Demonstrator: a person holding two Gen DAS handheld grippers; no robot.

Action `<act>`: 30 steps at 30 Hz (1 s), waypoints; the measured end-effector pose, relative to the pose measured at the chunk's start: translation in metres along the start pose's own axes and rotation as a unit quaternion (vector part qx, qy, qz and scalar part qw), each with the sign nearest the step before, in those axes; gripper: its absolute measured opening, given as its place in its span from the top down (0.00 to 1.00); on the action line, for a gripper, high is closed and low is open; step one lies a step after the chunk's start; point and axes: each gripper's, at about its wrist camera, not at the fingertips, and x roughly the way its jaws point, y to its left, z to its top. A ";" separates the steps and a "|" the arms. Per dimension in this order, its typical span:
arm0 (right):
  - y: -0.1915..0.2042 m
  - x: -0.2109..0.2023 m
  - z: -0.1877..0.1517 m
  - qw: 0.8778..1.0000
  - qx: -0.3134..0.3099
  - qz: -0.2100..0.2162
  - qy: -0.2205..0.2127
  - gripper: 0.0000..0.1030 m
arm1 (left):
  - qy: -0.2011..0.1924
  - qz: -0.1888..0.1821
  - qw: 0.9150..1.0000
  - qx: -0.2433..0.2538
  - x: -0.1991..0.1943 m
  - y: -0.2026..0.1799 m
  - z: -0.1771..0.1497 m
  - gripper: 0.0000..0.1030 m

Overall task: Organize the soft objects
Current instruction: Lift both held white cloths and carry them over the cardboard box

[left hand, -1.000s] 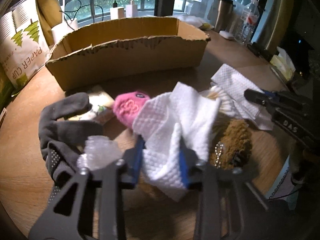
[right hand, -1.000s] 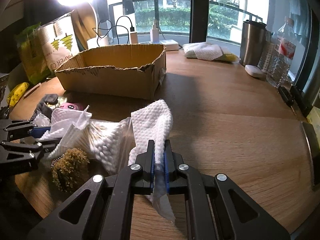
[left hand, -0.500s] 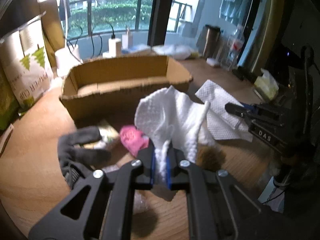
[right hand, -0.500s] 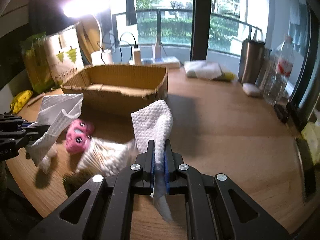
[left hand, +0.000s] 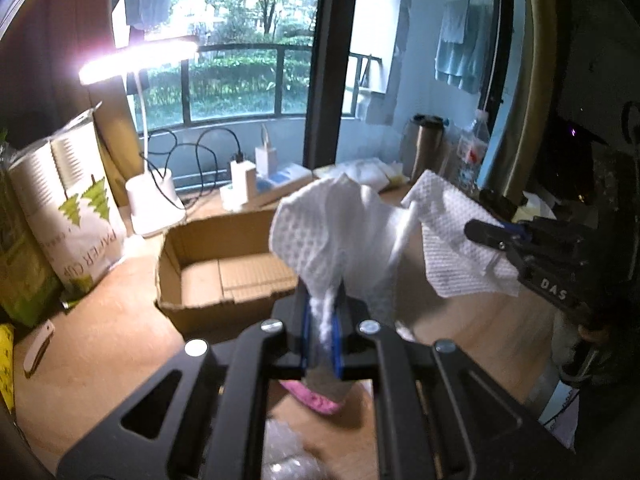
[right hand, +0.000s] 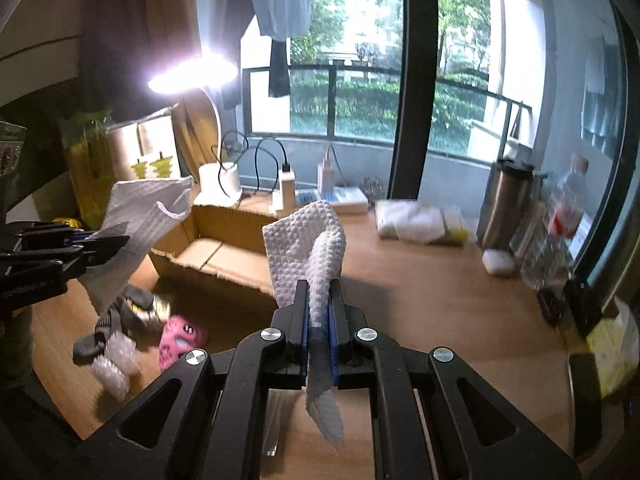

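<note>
My left gripper (left hand: 322, 312) is shut on a white waffle-textured cloth (left hand: 332, 236), held high above the table in front of the open cardboard box (left hand: 224, 272). My right gripper (right hand: 320, 308) is shut on a second white cloth (right hand: 308, 248), also raised. Each gripper shows in the other's view: the right one (left hand: 492, 236) with its cloth (left hand: 456, 248), the left one (right hand: 100, 244) with its cloth (right hand: 136, 224). A pink soft toy (right hand: 180, 340), a grey glove (right hand: 120, 316) and bubble wrap (right hand: 116, 364) lie on the table below.
The box (right hand: 216, 256) looks empty inside. A lamp base (left hand: 154, 204), chargers (left hand: 244, 180) and a paper-cup bag (left hand: 76, 216) stand behind it. A steel tumbler (right hand: 508, 208), a water bottle (right hand: 556, 224) and folded cloths (right hand: 420, 224) stand at the far right.
Both grippers have risen well above the table with their cloths. The left one closed fully on its cloth and lifted it off the pile toward the box.
</note>
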 end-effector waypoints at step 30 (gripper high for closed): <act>0.002 0.115 0.033 0.997 -0.005 0.064 0.031 0.92 | 0.071 0.001 0.996 -0.046 0.131 0.024 0.014 0.91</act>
